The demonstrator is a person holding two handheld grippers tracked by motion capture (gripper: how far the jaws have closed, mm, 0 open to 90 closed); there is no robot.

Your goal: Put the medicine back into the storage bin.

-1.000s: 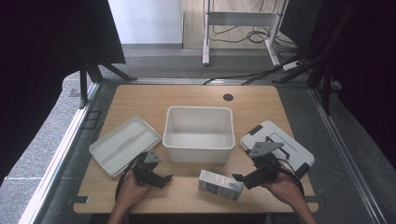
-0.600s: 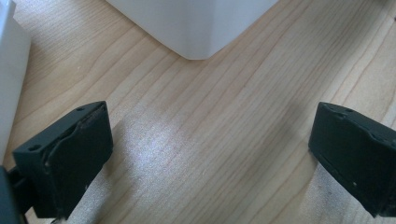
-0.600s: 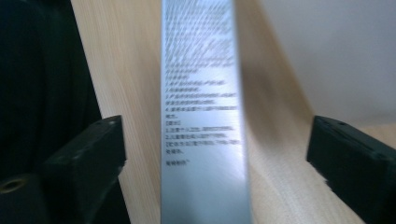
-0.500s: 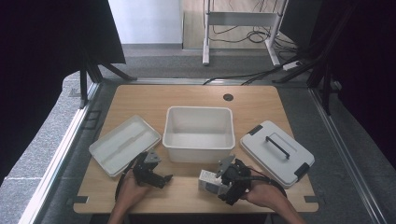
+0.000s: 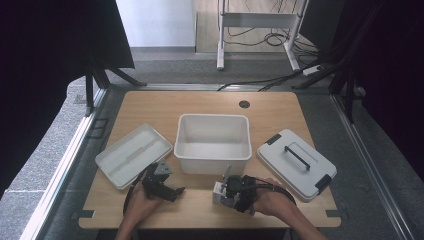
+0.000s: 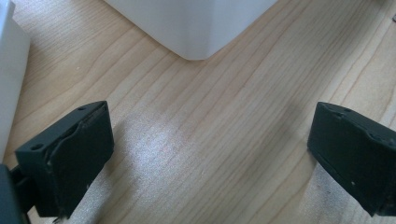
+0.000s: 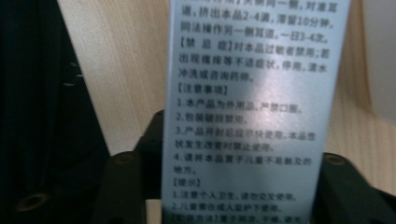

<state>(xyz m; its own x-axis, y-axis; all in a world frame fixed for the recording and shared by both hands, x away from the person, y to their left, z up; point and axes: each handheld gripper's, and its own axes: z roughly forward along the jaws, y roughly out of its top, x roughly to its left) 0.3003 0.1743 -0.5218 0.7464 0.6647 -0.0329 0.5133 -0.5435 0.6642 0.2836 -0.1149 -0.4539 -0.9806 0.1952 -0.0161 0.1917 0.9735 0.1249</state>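
Small printed carton point(image 5: 219, 192), just in front of the white bin point(image 5: 212, 157), is pinched by the right gripper point(image 5: 231, 190); slippage is risked if tilted, the left gripper point(image 5: 172, 192) being spread, empty.

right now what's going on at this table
A person is working at a wooden table with tongs in each hand. The right tongs are closed on a small printed box near the front edge, just in front of an open white bin. The left tongs hang open over bare wood, holding nothing. A flat white tray lies left of the bin, and the bin's lid lies to its right.
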